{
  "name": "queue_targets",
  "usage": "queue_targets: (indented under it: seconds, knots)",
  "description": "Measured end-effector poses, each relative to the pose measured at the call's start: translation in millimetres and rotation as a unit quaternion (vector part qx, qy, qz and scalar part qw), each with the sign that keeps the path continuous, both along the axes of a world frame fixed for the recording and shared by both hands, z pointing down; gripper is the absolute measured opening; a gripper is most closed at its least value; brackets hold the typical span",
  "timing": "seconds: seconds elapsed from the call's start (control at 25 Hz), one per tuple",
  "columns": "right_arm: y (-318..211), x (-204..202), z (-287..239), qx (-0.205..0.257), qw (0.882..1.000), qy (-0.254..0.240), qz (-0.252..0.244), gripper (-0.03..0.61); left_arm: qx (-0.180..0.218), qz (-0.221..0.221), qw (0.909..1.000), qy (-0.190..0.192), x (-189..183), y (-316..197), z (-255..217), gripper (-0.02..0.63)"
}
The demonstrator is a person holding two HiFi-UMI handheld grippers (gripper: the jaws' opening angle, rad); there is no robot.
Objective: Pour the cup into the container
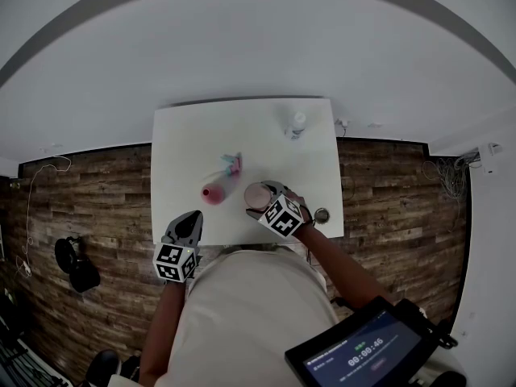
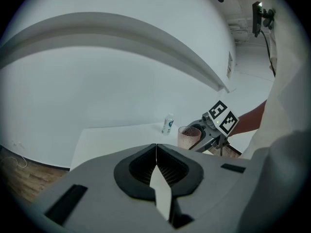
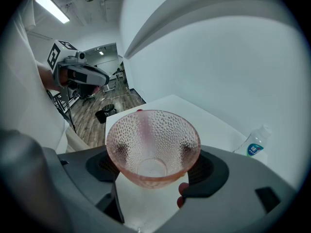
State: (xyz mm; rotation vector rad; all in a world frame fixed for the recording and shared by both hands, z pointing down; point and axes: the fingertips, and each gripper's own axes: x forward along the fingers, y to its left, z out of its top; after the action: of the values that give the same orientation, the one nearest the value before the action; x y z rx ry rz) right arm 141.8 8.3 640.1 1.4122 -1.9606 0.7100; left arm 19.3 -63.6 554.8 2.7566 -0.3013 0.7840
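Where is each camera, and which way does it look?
Head view: on the person's head, looking down at the table, both arms and chest showing.
Left gripper view: rides the shut left gripper, looking across the table; the person's right arm shows.
Right gripper view: rides the right gripper, looking at the cup it holds; the left hand shows.
Both gripper views share the bottle.

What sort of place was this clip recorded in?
Probably an office or lab room set up for recording: a small white table against a bare white wall, wood-plank floor, and ceiling strip lights.
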Motion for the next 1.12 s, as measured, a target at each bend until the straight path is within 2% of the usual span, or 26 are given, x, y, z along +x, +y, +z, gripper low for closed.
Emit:
queue_targets:
  seconds: [1.12]
  knots:
    - [-1.6, 6.2, 8.0, -0.006, 1.000, 0.013, -0.014, 0.382, -0.004, 0.004, 1.0000, -0.002, 2.0, 0.0, 0.7, 0.012]
